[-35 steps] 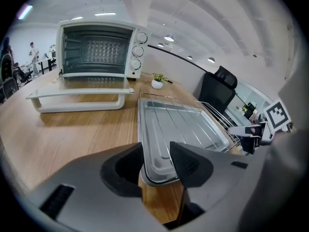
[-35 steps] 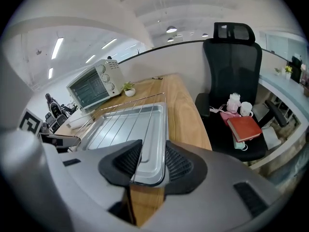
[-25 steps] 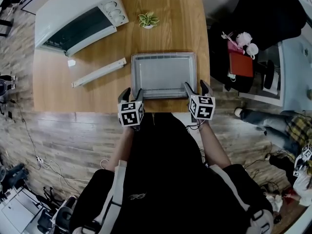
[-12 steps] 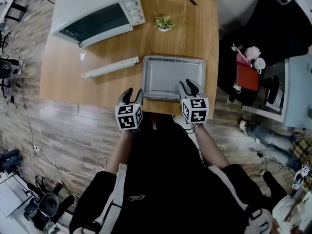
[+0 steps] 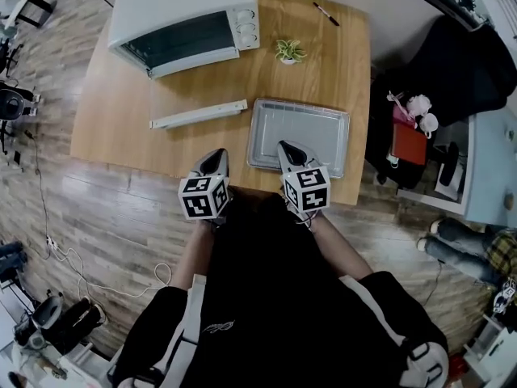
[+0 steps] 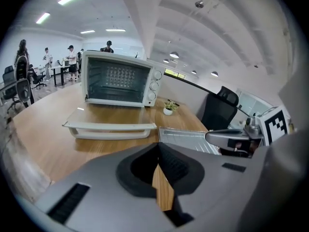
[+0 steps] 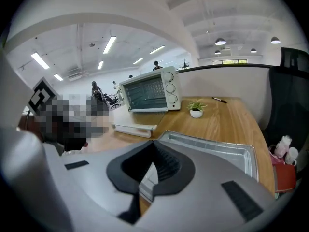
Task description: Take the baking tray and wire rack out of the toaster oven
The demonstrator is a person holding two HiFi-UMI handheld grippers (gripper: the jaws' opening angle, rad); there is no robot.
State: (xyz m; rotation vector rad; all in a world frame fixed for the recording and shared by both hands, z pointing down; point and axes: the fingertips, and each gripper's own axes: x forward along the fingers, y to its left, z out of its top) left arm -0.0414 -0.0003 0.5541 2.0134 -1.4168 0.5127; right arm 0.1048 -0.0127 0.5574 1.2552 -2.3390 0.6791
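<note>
The baking tray [image 5: 300, 107] lies flat on the counter [image 5: 113, 128], out of the toaster oven [image 5: 182, 18] and well apart from it. I cannot tell if the wire rack is in the tray. My left tongs [image 5: 215, 158] hang just beside the tray, and my right tongs [image 5: 289, 148] are over its near rim. Both point forward and down. Both have just closed, with nothing between them.
</note>
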